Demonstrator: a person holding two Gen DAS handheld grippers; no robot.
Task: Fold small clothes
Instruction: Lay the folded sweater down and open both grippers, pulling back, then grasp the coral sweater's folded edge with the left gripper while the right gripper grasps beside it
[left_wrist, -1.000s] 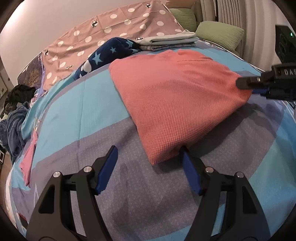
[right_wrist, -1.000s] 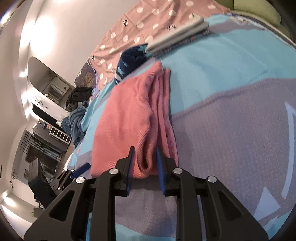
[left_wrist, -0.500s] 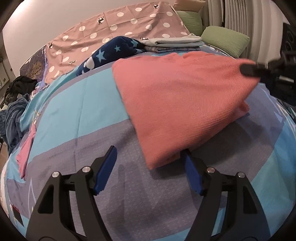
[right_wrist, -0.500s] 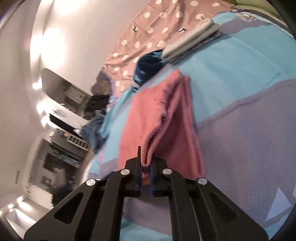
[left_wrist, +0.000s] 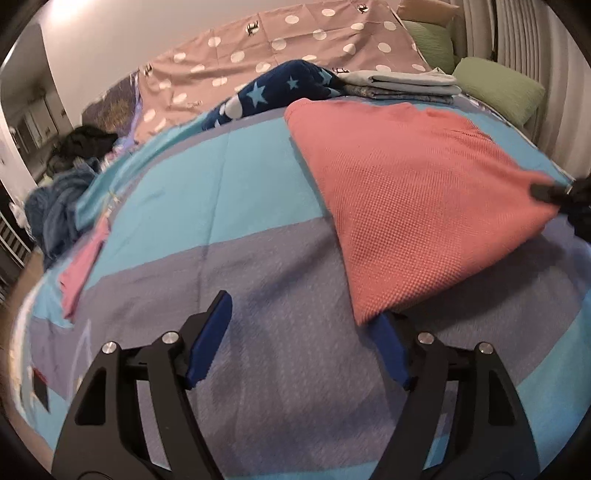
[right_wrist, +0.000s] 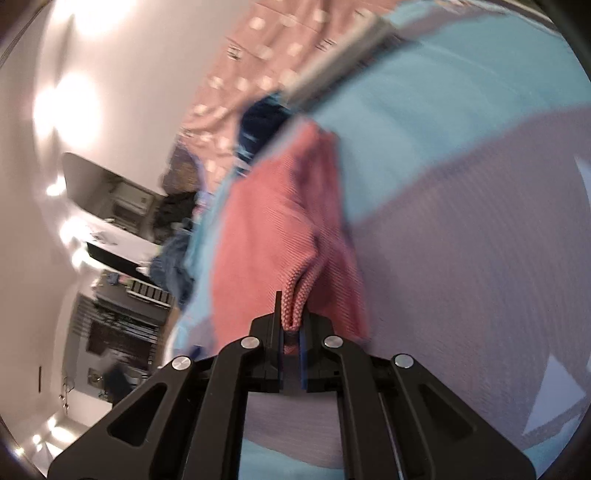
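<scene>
the bed (left_wrist: 236, 206) carries the coral waffle-knit cloth (left_wrist: 417, 192) on its striped cover. your right tongs (right_wrist: 291, 325) pinch one corner of it, lifted. your left tongs (left_wrist: 306, 332) gape wide, gripping nothing, just by the near corner.

Bare blue-and-grey bedcover (left_wrist: 229, 206) is left open ahead and to the left of the left claw (left_wrist: 299, 343), whose wide gap is unblocked. Ahead to its right, passage is barred by the salmon cloth (left_wrist: 417, 195), lifted at one corner. Beyond that, the way is closed by a star-patterned bundle (left_wrist: 280, 88) and folded stack (left_wrist: 402, 83).
</scene>
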